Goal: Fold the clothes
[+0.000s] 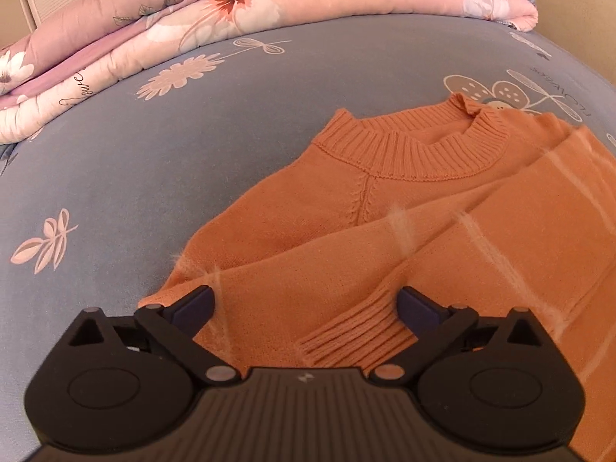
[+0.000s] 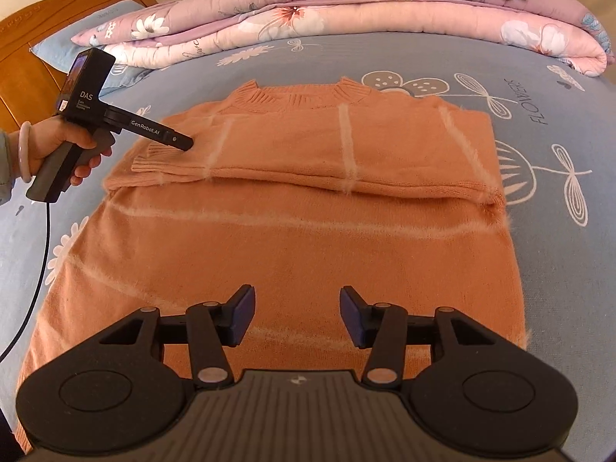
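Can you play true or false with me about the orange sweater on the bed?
1. The sweater is orange with pale stripes. True.
2. It lies on a wooden floor. False: it lies on a blue flowered bedsheet.
3. One sleeve is folded across the body. True.
4. The right gripper squeezes the sweater. False: its jaws stand apart, holding nothing.
5. The folded quilt covers the sweater. False: it sits behind it.

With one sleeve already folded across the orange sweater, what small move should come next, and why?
Probably lower the right gripper to the sweater hem below it and pinch. Its jaws are open with nothing between them, and the lower half lies flat and unfolded. The left gripper, also open, hovers by the cuff of the sleeve.
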`<state>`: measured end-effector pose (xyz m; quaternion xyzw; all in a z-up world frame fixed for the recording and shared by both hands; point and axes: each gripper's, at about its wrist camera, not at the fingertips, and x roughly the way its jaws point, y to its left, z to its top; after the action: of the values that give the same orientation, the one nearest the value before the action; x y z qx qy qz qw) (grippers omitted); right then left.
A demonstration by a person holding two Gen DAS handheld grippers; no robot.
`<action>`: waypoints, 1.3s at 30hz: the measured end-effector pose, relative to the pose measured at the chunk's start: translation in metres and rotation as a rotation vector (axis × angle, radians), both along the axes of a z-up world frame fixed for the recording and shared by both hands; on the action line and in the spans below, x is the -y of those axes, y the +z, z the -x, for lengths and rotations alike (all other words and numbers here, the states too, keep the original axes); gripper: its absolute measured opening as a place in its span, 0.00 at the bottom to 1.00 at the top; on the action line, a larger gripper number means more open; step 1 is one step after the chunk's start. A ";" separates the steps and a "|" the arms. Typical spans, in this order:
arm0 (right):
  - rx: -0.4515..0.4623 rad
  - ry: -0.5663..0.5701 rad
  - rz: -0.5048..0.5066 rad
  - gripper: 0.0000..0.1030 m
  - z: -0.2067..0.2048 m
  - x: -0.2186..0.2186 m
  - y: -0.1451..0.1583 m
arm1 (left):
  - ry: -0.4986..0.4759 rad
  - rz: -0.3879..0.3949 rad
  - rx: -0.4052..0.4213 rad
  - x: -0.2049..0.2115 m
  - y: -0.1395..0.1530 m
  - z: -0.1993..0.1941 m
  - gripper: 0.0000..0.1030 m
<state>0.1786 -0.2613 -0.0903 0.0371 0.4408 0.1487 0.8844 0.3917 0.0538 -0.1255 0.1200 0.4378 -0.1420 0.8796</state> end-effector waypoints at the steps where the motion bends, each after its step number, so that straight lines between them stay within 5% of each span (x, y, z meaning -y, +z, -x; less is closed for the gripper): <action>1: 0.002 -0.007 -0.003 0.53 0.001 0.001 0.001 | 0.005 -0.004 -0.001 0.000 0.002 0.001 0.99; 4: -0.002 -0.008 -0.003 0.53 0.006 0.001 0.004 | 0.023 0.026 0.002 0.001 0.018 0.009 0.89; 8: 0.005 0.012 -0.006 0.53 0.015 -0.001 0.007 | -0.112 0.185 0.017 0.016 0.038 0.037 0.90; 11: -0.027 0.012 -0.017 0.53 0.017 -0.005 0.001 | -0.199 0.155 -0.002 0.036 0.026 0.048 0.90; 13: -0.038 0.011 -0.020 0.53 0.018 -0.007 -0.001 | -0.158 0.071 -0.061 0.041 0.006 0.044 0.91; 17: 0.002 0.017 -0.008 0.53 0.007 0.002 0.008 | -0.109 0.136 -0.059 0.031 0.010 0.043 0.93; 22: 0.195 -0.047 0.045 0.49 -0.078 0.041 0.044 | -0.131 0.220 -0.017 0.032 0.028 0.059 0.93; 24: 0.242 -0.111 0.071 0.26 -0.131 0.058 0.046 | -0.133 0.195 -0.037 0.038 0.018 0.059 0.93; 27: 0.181 -0.144 0.079 0.14 -0.204 0.077 0.028 | -0.112 0.188 -0.066 0.041 0.001 0.054 0.96; 30: 0.097 -0.127 0.061 0.14 -0.254 0.083 0.001 | -0.121 0.192 -0.051 0.041 -0.001 0.056 0.98; 34: 0.035 -0.079 0.147 0.13 -0.271 0.078 -0.035 | -0.131 0.199 -0.050 0.039 -0.002 0.056 0.99; 39: 0.024 -0.177 0.003 0.16 -0.264 0.099 -0.029 | -0.147 0.196 -0.033 0.038 -0.004 0.059 0.99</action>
<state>0.4428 -0.3602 -0.1196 0.0727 0.4256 0.0698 0.8993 0.3332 0.0153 -0.1291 0.0628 0.4264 -0.2501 0.8670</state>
